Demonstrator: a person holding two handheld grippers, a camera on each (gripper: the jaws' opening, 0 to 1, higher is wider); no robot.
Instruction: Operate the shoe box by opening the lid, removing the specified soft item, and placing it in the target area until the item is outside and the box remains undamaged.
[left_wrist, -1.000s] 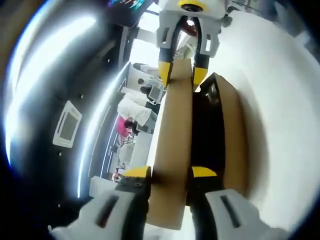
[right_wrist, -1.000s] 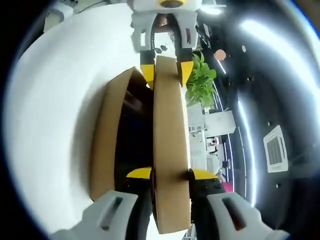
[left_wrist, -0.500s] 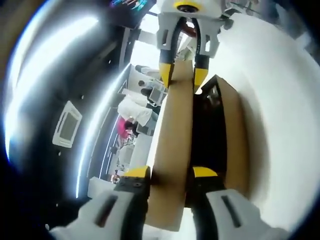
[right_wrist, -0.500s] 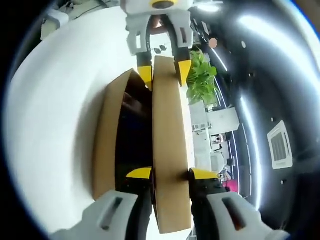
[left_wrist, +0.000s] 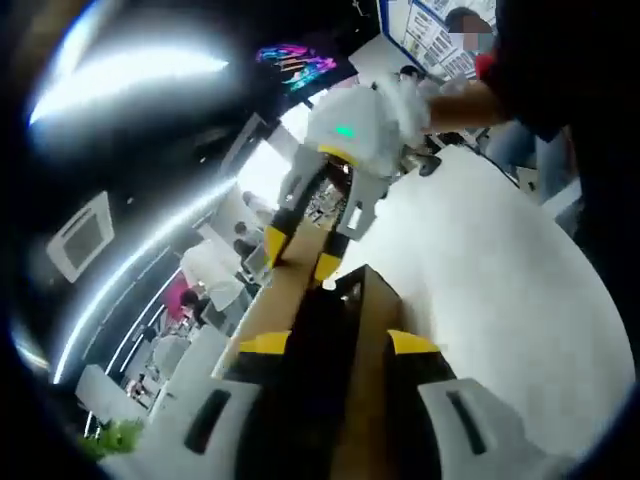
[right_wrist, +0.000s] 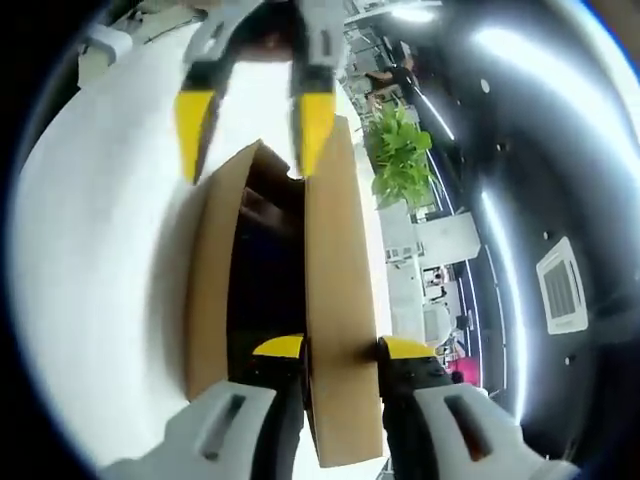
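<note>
- Shoe box (right_wrist: 215, 290) is seen lying on the white worktop (right_wrist: 100, 220), brown cardboard, dark inside, open.
- Lid (right_wrist: 340, 300) is held raised on edge beside the box opening, its far end reaching toward a green plant (right_wrist: 400, 150) in the background.
- Right tool (right_wrist: 330, 347) is clamped on the lid: yellow-tipped jaws are pressed against both faces of the cardboard, near the lid's close end.
- In the right gripper view, the left tool (right_wrist: 250, 115) is seen at the top, jaws spread apart w/ nothing between them; one yellow tip is over the worktop beside the box wall, the other close by the lid's far edge. Contact w/ the lid can't be told.
- In the left gripper view, the left tool (left_wrist: 338, 343) is spread wide; box and lid run between its jaws but are not seen to be pinched.
- Same view: right tool (left_wrist: 297, 255) is shown at the far end, jaws closed on the lid (left_wrist: 285, 300), a person's hand (left_wrist: 415, 100) on its white body.
- Box (left_wrist: 355, 340) sits at the worktop (left_wrist: 500, 280) edge nearest the camera; picture is blurred, so details inside are not readable.
- Soft item can't be made out; box interior is too dark in both views.
- Background: ceiling lights, office desks, people far off.
</note>
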